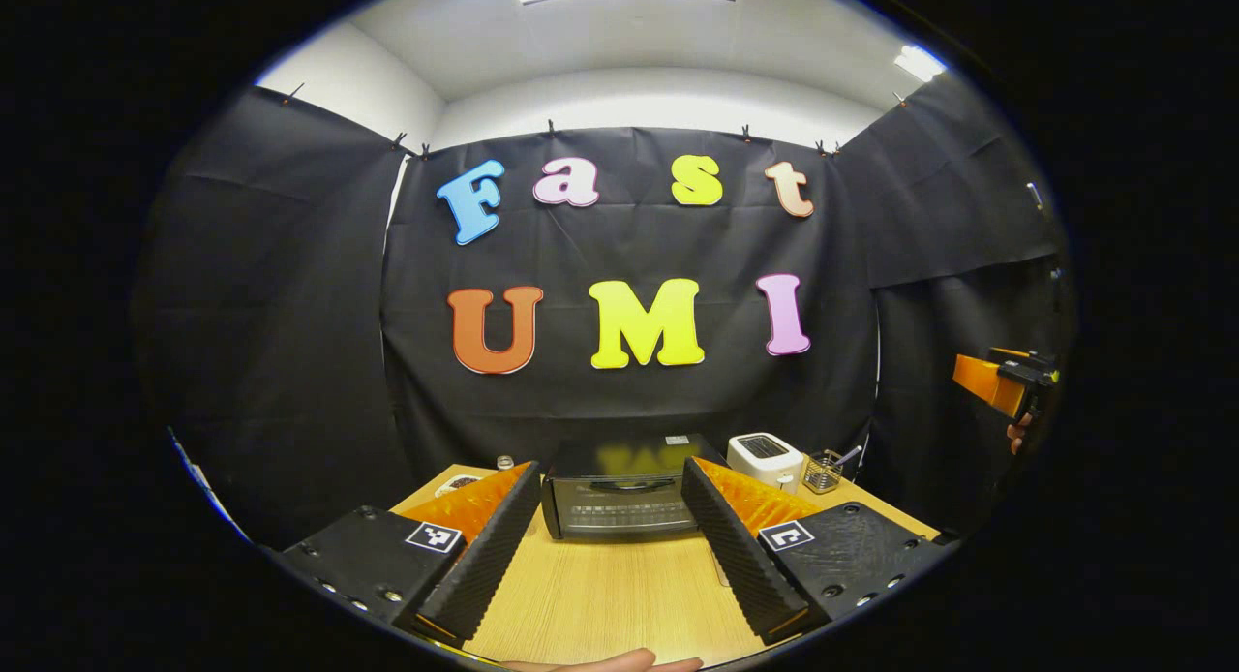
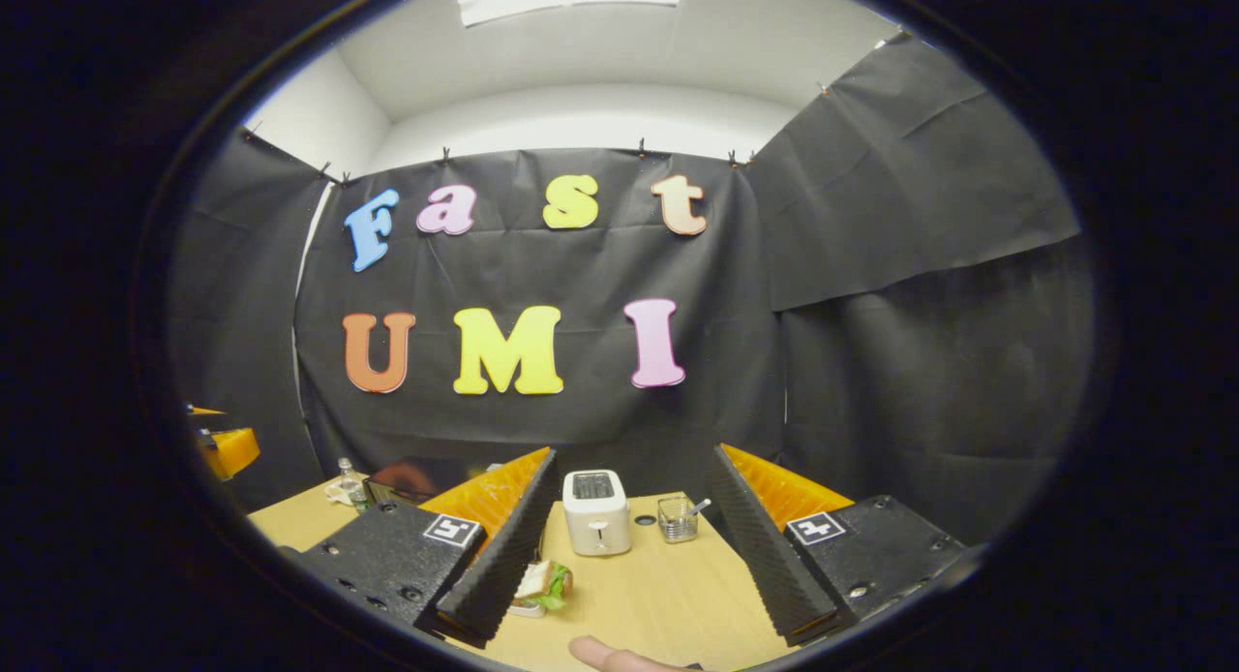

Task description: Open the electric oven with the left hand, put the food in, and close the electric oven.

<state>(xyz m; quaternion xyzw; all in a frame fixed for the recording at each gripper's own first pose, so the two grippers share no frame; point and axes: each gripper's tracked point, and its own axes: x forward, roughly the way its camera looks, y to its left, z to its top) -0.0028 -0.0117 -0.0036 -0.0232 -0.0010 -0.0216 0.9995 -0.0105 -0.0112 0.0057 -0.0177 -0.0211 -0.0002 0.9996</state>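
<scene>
L gripper (image 1: 608,517): jaws spread wide, nothing between the ribbed black pads, held above the light wooden tabletop (image 1: 619,595). Black box-shaped electric oven with glass door (image 1: 619,503) sits straight ahead, framed in the gap between the two fingers, well beyond the tips. Door closed, handle bar across its upper front. White two-slot toaster (image 1: 765,457) just beyond the R finger, to the R of the oven. Small clear glass cup w/ utensil in it (image 1: 823,471) next to the toaster, farther R. Small dish w/ dark contents (image 1: 462,481) and a small jar behind the L finger tip, partly hidden. Other gripper's orange-black body shows far R, a hand under it. A fingertip at the bottom edge of the view.

R gripper (image 2: 629,532): jaws also wide apart, empty, above same tabletop. Sandwich w/ green lettuce on a small white plate (image 2: 544,585) lies just inside the L finger, touching or nearly under its pad edge; can't tell which. Toaster sits between the fingers, ahead of the tips, closer to the L one. Glass cup beside it to the R. Oven mostly hidden behind the L finger; only a dark top corner shows. Small clear bottle (image 2: 354,483) far L of that.
</scene>
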